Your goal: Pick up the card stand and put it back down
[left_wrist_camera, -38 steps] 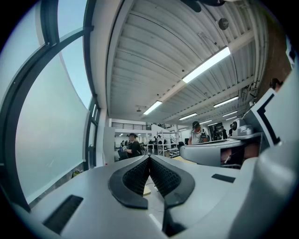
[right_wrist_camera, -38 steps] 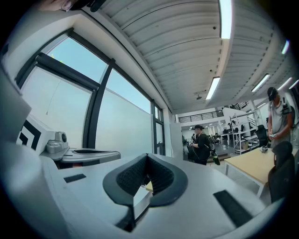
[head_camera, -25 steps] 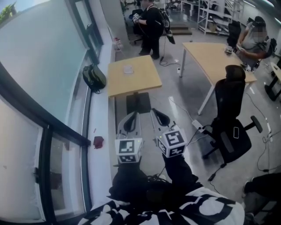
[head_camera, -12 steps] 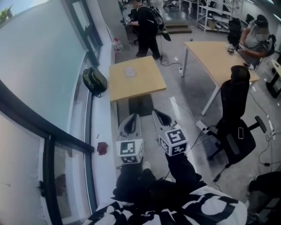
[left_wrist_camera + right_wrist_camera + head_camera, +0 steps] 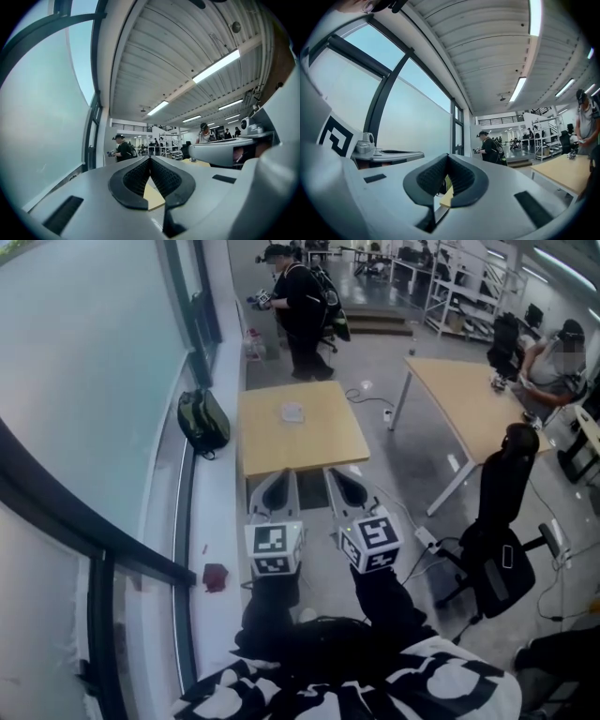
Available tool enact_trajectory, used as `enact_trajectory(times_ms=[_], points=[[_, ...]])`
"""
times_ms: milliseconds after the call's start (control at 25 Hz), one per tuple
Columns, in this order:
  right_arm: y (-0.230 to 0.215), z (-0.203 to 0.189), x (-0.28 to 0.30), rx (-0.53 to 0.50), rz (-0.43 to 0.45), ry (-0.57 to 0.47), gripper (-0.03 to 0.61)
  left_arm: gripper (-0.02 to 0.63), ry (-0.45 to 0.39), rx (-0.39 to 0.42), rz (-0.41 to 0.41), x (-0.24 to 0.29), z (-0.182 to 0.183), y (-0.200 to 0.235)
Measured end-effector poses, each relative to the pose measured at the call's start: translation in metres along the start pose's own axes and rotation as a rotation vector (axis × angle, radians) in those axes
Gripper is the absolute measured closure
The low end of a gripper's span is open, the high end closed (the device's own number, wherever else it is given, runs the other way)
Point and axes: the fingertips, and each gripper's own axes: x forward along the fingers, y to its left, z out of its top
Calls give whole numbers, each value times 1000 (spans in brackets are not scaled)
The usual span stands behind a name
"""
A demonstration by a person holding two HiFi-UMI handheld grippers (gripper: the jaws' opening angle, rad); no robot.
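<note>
Card stand (image 5: 292, 412) sits toward the desk's (image 5: 323, 442) far edge, out of reach, so the left tool (image 5: 277, 486) and right tool (image 5: 345, 486), both pinched shut and empty, hover short of the near edge.

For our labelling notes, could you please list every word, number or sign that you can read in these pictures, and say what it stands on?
No words or numbers can be read anywhere.
On the left marker cube: a black-and-white square pattern, a code and not lettering.
On the right marker cube: the same kind of pattern.
On the card stand on the small table: too small to tell whether it bears any print.
</note>
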Motion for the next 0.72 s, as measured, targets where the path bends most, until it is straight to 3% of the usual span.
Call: enact_trajectory(times_ms=[280, 720], points=[[20, -22, 46, -20, 26, 61, 565, 609, 35, -56, -18, 21, -30, 38], [12, -48, 129, 5, 137, 79, 565, 609, 77, -25, 56, 81, -54, 88]])
